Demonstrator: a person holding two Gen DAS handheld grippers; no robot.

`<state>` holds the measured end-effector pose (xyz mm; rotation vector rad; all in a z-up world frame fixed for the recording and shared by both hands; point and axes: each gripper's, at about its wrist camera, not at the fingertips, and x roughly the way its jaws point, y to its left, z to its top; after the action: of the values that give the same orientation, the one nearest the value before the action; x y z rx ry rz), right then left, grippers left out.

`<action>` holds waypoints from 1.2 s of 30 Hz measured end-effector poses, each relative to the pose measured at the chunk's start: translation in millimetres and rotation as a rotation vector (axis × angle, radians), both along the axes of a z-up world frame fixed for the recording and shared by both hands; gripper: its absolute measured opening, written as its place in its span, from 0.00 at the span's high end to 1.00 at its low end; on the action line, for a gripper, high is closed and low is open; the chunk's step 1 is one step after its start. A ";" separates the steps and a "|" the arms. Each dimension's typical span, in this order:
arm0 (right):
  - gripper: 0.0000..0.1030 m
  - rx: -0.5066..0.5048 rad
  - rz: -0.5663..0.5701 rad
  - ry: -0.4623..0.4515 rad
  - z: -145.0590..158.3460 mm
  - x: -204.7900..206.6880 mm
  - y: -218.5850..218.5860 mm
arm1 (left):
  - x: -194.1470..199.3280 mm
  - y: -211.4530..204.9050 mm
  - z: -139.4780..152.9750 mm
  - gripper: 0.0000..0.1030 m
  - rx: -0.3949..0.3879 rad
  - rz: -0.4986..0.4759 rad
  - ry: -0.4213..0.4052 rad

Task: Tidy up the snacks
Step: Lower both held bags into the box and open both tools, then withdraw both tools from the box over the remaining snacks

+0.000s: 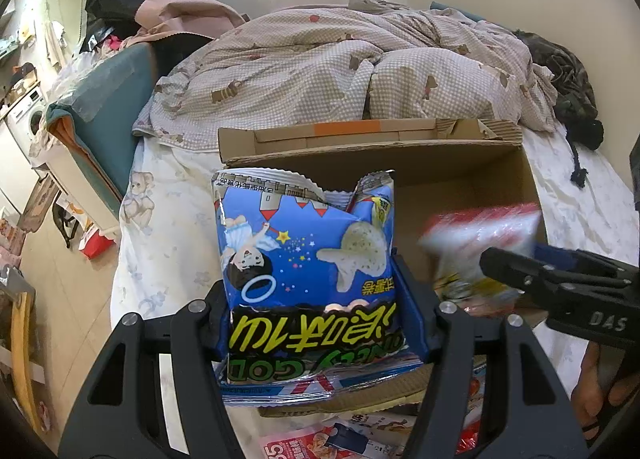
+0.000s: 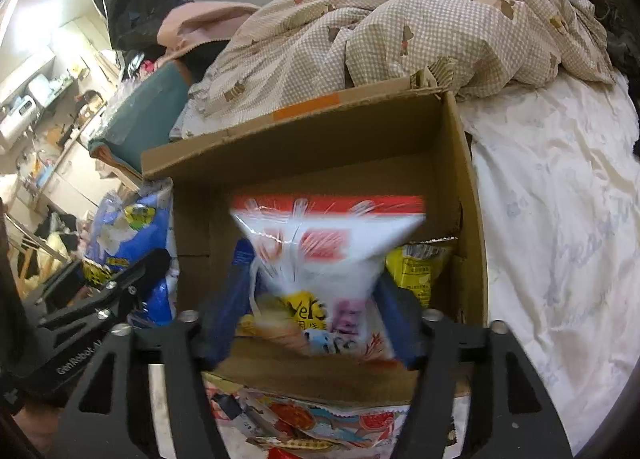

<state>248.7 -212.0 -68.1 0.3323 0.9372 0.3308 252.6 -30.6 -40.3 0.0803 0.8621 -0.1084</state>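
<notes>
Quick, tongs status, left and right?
Left tongs: shut on the blue snack bag.
Right tongs: open, the blurred white and red snack bag between them.

Between my left claw's jaws I saw a blue foil snack bag (image 1: 308, 259) with yellow-green lettering; between my right's, a blurred white-and-red plastic packet (image 2: 324, 255), plain brown cardboard box (image 2: 304, 147) beyond.

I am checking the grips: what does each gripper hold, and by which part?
Left gripper: blue snack bag, clamped across its near end. Right gripper: a blurred white-and-red bag lies between its fingers; grip unclear.
</notes>
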 end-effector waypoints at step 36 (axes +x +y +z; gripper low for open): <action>0.14 0.031 -0.089 -0.081 41.3 -43.4 -31.1 | -63.2 35.7 50.6 0.05 -0.098 0.063 -0.168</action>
<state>205.3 -243.1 -26.8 0.3854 0.8359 0.2756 189.4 5.1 10.4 -0.0290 0.6900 -0.0835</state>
